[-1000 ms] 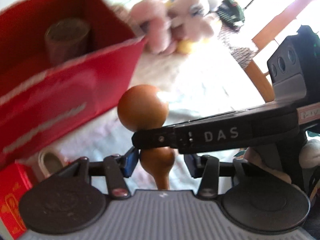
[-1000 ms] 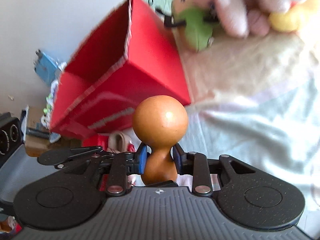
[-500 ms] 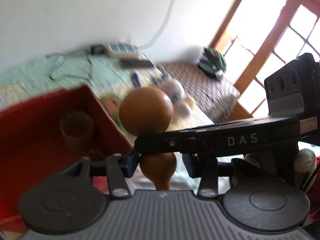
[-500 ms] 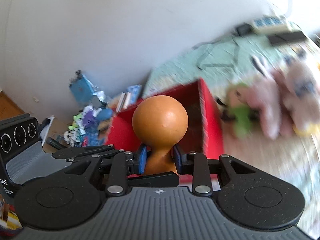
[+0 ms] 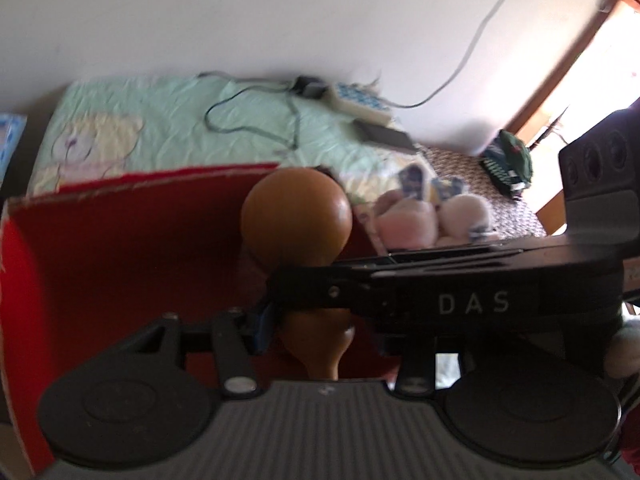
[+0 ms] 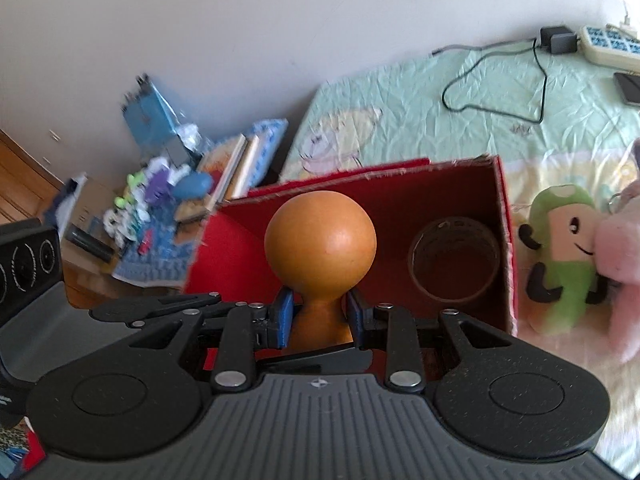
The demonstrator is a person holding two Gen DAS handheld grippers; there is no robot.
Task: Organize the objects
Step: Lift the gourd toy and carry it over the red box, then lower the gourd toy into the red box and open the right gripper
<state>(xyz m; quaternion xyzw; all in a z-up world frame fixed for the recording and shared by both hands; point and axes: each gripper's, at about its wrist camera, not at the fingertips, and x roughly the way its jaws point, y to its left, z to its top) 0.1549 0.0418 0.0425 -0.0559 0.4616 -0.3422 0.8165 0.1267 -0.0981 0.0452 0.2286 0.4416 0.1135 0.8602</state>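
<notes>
Watching both wrist feeds, I saw pale green quilted bedspread (image 6: 500, 92) against white wall (image 6: 280, 20), sunlit window frame at far side. One red box (image 6: 506, 240) on bed, one tape roll (image 6: 454, 266) inside. One orange gourd (image 6: 320, 248) over box, my right gripper (image 6: 320, 314) clenched on neck, left gripper (image 5: 320, 332) at lower bulb, grip unclear. One green plush (image 6: 560, 264), two pink plush toys (image 5: 432, 220), one power strip (image 6: 608, 44).

You're looking at the bed (image 6: 472, 128), its pale green sheet lying wrinkled. A red box (image 6: 507, 240) is sitting on it, a green plush (image 6: 560, 264) leaning just beside the box, and a black cable (image 6: 500, 80), power strip (image 6: 612, 44) and phone (image 5: 386, 135) are lying near the wall.
</notes>
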